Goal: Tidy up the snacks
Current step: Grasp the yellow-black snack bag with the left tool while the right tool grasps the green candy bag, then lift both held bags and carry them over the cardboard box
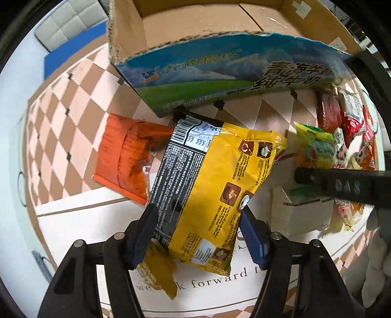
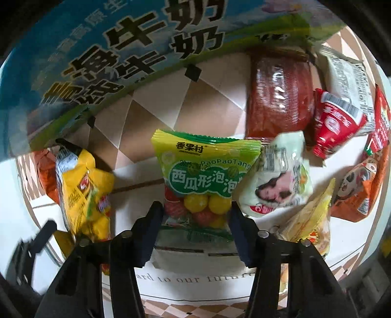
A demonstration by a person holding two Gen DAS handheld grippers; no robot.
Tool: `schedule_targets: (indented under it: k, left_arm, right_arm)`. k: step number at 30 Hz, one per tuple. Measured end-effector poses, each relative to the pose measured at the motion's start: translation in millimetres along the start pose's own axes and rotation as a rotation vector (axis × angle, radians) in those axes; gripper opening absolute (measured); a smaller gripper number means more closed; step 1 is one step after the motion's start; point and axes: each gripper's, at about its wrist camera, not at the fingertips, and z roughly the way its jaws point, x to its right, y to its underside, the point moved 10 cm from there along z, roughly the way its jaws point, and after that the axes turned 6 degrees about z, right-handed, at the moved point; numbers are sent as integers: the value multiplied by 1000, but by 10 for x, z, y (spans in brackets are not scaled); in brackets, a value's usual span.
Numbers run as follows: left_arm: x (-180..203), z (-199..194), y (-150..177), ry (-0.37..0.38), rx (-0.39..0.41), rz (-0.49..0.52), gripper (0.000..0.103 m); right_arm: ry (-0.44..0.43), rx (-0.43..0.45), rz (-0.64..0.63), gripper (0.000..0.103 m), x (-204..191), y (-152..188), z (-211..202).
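Glossy plastic yellow pkt & candy bag; matt cardboard box, torn rough edge.

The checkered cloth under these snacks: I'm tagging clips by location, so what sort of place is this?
Probably a home table rather than a shop. A pink-and-tan checkered tablecloth lies under loose snack packets like the green bubble-gum bag, an open reused cardboard milk carton box stands on it, and a padded grey chair is behind.

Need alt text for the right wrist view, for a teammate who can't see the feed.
The right gripper straddles a green bag of round candies, a pad at each side of it, on a white-and-checkered tabletop. A cardboard milk box stands behind, red and orange snack packs lie to the right, and a yellow pack hangs at left.
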Motion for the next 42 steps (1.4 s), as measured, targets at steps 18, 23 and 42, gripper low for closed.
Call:
schedule_targets:
  k: [18,23,42]
  left_arm:
    - [-104,300,-384,85,-84,21,80]
    - [2,327,-486,64,-84,76,81]
    - [594,920,-406,-48,-85,99,82]
  right_arm:
    - [-30,-112,-37,71,288,239,158]
    - [-41,-117,-34,73,292,283,201]
    - [11,-94,-66,65,337,269,374]
